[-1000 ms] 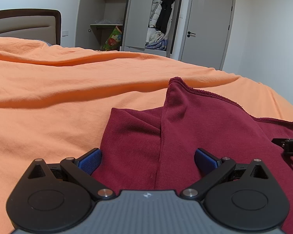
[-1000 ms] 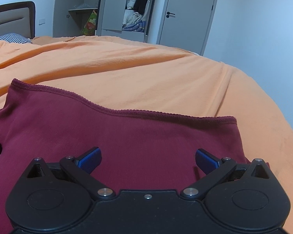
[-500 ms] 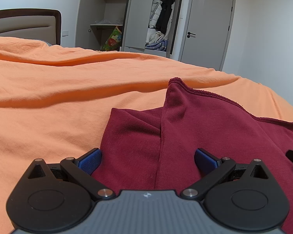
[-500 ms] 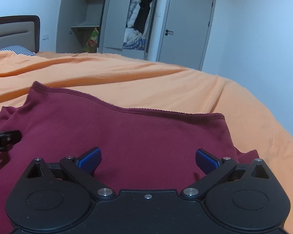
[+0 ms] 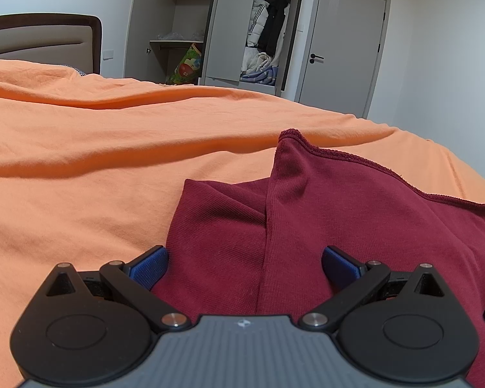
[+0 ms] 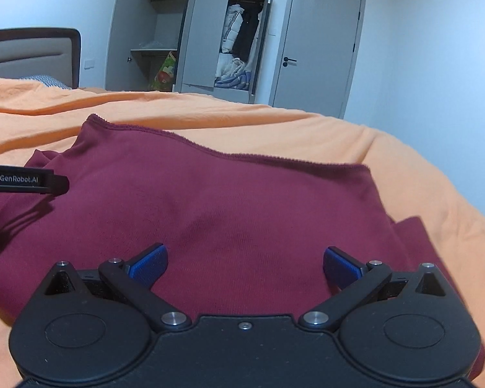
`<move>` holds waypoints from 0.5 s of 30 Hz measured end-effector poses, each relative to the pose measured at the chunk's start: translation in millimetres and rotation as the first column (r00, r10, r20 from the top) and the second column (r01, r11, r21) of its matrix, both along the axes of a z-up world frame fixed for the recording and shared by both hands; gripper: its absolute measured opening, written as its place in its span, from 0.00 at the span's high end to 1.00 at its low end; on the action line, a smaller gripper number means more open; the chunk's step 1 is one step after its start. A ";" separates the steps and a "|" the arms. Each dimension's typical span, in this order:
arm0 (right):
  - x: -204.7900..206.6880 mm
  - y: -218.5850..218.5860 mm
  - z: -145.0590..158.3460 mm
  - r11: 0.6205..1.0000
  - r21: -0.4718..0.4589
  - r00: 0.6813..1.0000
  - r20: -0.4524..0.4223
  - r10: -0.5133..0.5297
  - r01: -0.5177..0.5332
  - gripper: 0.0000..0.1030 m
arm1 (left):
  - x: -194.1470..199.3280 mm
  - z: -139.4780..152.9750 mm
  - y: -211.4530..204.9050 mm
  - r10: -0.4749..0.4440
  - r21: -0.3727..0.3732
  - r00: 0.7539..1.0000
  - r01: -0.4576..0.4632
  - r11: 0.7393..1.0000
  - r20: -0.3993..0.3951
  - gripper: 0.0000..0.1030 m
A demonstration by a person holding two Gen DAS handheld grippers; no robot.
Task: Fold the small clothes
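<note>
The maroon garment (image 5: 355, 226) lies flat on the orange bedsheet (image 5: 97, 177), partly folded; in the left wrist view one layer overlaps another along a straight vertical edge, and a stitched hem runs along its far side; in the right wrist view the garment (image 6: 242, 210) presents a broad smooth upper panel with a lower layer protruding at its right edge. The left gripper (image 5: 244, 263) sits low over the near left portion of the garment, its blue-padded fingers (image 5: 148, 266) spread wide apart and holding nothing; the right gripper (image 6: 245, 263) sits over the near middle of the garment, fingers likewise spread wide and empty. The side of the left gripper, marked "GenRobot.AI", enters the right wrist view at the left edge, above the cloth. Beyond the bed stand a padded headboard (image 5: 42, 42), an open grey wardrobe (image 5: 216, 29) containing hung and piled clothing, and a closed grey door (image 5: 342, 42).
</note>
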State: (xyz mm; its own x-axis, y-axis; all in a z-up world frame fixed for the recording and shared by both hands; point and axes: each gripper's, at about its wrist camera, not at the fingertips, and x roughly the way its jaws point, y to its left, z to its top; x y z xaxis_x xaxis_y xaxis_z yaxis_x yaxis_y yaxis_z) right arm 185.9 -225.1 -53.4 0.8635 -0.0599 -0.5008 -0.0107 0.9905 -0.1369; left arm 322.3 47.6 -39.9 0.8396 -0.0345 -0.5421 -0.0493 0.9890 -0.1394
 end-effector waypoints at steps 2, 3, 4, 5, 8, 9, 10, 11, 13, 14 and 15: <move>0.4 -3.6 -3.3 1.000 0.029 1.000 0.003 0.002 -0.002 0.00 | 0.0 0.1 0.1 0.000 0.000 1.000 0.000 1.000 0.001 0.00; -0.3 -4.4 -5.3 0.999 0.038 1.000 0.005 0.003 -0.003 0.00 | -0.2 0.4 0.4 0.000 -0.003 1.000 0.000 1.000 0.003 0.00; -0.8 -5.5 -6.8 0.999 0.047 1.000 0.010 0.004 -0.004 0.00 | -1.3 0.9 0.9 -0.001 -0.008 1.000 0.001 1.000 0.008 0.00; -1.7 -6.0 -8.3 0.999 0.054 1.000 0.014 0.004 -0.005 0.00 | -2.2 2.2 1.6 -0.003 -0.016 1.000 0.003 1.000 0.014 0.00; -2.5 -5.6 -9.6 0.999 0.054 1.000 0.020 0.003 -0.004 0.00 | -6.9 13.6 3.4 0.000 -0.026 1.000 0.001 1.000 0.029 0.00; -2.3 -5.2 -9.9 0.999 0.052 1.000 0.020 0.003 -0.004 0.00 | -11.2 18.1 4.5 0.003 -0.026 0.999 -0.002 1.000 0.047 0.00; -2.2 -4.5 -10.2 0.999 0.050 1.000 0.020 0.002 -0.003 0.00 | -16.1 23.2 5.3 0.008 -0.025 0.998 -0.007 1.000 0.066 0.00; -2.2 -4.1 -10.5 0.999 0.049 1.000 0.021 0.002 -0.003 0.00 | -21.4 28.7 6.2 0.013 -0.024 0.996 -0.011 1.000 0.083 0.00; -2.9 -4.4 -10.5 0.999 0.049 1.000 0.024 0.002 -0.003 0.00 | -32.0 37.7 9.0 0.010 -0.023 0.995 -0.008 1.000 0.099 0.00; -3.6 -4.5 -10.9 0.999 0.050 1.000 0.025 0.002 -0.003 0.00 | -36.9 41.3 11.2 0.009 -0.026 0.996 -0.007 1.000 0.094 0.00; -3.6 -4.4 -11.1 0.999 0.050 1.000 0.027 0.002 -0.003 0.00 | -41.8 43.9 13.7 0.010 -0.033 0.996 -0.007 0.999 0.087 0.00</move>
State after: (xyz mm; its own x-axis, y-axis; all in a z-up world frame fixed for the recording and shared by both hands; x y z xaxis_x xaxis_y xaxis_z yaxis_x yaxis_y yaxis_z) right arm 182.3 -229.5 -64.5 0.8767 -0.0333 -0.4799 -0.0100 0.9961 -0.0874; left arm 280.6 61.4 4.0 0.8839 -0.0439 -0.4657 -0.0437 0.9835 -0.1757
